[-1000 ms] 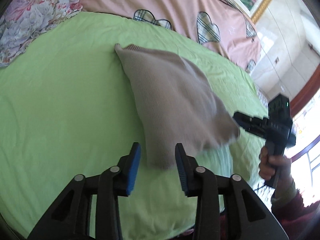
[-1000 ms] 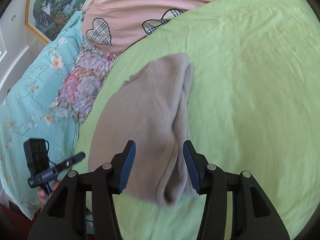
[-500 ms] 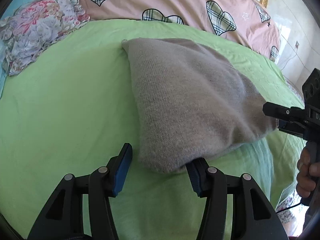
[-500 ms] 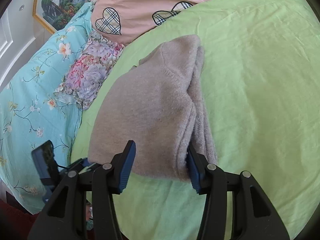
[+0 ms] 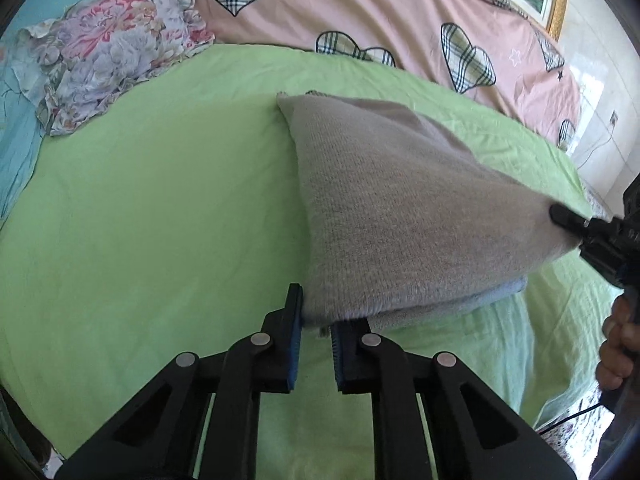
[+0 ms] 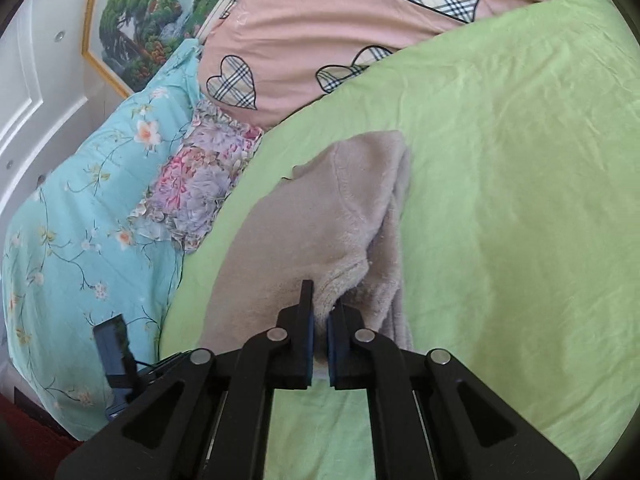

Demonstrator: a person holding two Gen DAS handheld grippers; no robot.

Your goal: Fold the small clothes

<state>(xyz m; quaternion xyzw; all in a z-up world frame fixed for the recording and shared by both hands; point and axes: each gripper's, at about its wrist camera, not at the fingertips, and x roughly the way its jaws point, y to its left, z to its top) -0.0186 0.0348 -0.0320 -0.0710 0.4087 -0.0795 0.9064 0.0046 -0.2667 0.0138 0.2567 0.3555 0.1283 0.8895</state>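
A beige knitted garment [image 5: 400, 216] lies on the green sheet [image 5: 160, 220], its near edge raised off the sheet. My left gripper [image 5: 316, 320] is shut on the garment's near left corner. The right gripper shows at the right edge of the left wrist view [image 5: 560, 216], pinching the other near corner. In the right wrist view my right gripper [image 6: 319, 320] is shut on the garment [image 6: 320, 216], whose right side hangs in loose folds. The left gripper's body [image 6: 116, 344] shows at the lower left there.
A pink quilt with plaid hearts [image 5: 380, 12] lies behind the green sheet. A floral pillow [image 5: 104, 52] and a turquoise flowered cover [image 6: 80, 200] lie at the left. A framed landscape picture [image 6: 148, 12] hangs on the wall.
Both grippers were open around the garment's near edge; now both have closed on its corners. The near edge is lifted and stretched between them.
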